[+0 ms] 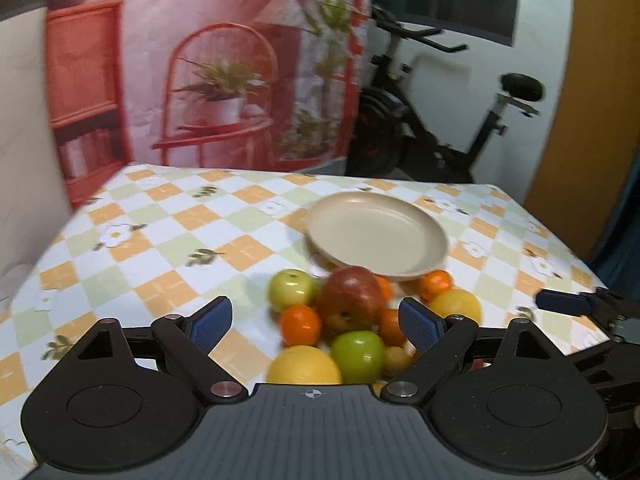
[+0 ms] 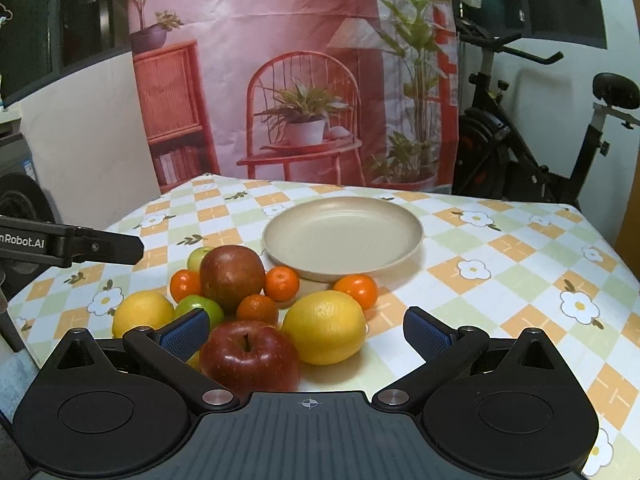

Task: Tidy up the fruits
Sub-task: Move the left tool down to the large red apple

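A heap of fruit lies on the checked tablecloth in front of an empty beige plate [image 1: 378,236] [image 2: 344,236]. My left gripper [image 1: 316,324] is open and hovers over the heap's left side, above a dark red apple [image 1: 350,300], a tangerine [image 1: 300,324], a green apple [image 1: 358,356] and a yellow citrus [image 1: 304,368]. My right gripper [image 2: 306,334] is open too, low over a shiny red apple [image 2: 248,356] and a big yellow citrus [image 2: 324,328]. Neither gripper's pads press on any fruit. The dark red apple [image 2: 232,276] tops the pile.
Each gripper's finger shows in the other's view, the right one [image 1: 564,302] and the left one [image 2: 100,246]. The table edge [image 1: 560,236] falls away at the right. Behind the table hang a printed backdrop [image 2: 304,80] and an exercise bike [image 2: 520,140].
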Demonstrator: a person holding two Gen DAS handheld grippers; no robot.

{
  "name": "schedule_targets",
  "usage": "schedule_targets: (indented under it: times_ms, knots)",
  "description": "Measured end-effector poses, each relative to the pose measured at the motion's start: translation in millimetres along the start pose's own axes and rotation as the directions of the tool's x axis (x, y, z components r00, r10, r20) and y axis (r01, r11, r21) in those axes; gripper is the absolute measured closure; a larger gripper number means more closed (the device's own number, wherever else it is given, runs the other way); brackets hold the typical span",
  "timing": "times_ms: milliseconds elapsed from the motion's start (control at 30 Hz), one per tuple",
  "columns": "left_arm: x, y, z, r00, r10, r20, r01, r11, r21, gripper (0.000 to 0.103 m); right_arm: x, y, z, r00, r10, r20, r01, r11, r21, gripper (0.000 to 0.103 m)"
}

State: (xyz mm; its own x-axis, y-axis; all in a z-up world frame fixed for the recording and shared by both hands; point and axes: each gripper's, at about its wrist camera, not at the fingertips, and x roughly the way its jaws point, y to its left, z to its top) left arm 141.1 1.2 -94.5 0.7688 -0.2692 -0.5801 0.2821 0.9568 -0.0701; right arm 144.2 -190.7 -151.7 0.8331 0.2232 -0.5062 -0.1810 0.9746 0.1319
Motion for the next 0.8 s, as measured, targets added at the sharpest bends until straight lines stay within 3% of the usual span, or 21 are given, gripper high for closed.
schedule_targets:
  times_ms: [167, 400, 467, 533, 600, 667, 800]
  knots:
    - [1.5, -10.3, -1.5, 0.998, 0.062, 0.007, -0.062, 0.997, 0.044, 0.011, 3.5, -2.5, -7.2, 1.0, 0.008, -0.029, -0.007, 1.0, 0.007, 0.0]
    - [4.5, -18.9, -7.3, 0.999, 0.038, -0.008, -0.037, 0.997, 0.074, 0.019, 10.7, -6.1, -14.4, 0.997, 0.048, -0.068, -0.046, 0.999, 0.028, 0.001]
    - [6.2, -20.2, -8.1, 1.0, 0.018, -0.014, -0.017, 0.997, 0.081, 0.024, 12.0, -4.7, -16.7, 0.994, 0.072, -0.078, -0.07, 0.997, 0.024, 0.006]
    - [7.7, -20.7, -8.9, 1.0, -0.01, -0.028, 0.012, 0.996, 0.083, 0.035, 12.9, -1.6, -18.3, 0.992, 0.09, -0.088, -0.09, 0.996, 0.008, 0.012]
    - [12.0, -20.9, -8.9, 0.997, -0.051, -0.057, 0.055, 0.995, 0.08, 0.056, 14.7, 1.8, -20.2, 0.988, 0.115, -0.104, -0.116, 0.993, -0.003, 0.02]
    - [17.0, -21.4, -7.7, 0.992, -0.098, -0.086, 0.104, 0.992, 0.073, 0.062, 17.5, 4.4, -21.9, 0.983, 0.138, -0.123, -0.14, 0.99, -0.007, 0.026]
    - [26.5, -24.9, -1.1, 0.974, -0.19, -0.125, 0.198, 0.979, 0.048, 0.063, 22.7, 7.4, -24.5, 0.975, 0.16, -0.152, -0.164, 0.986, -0.012, 0.036]
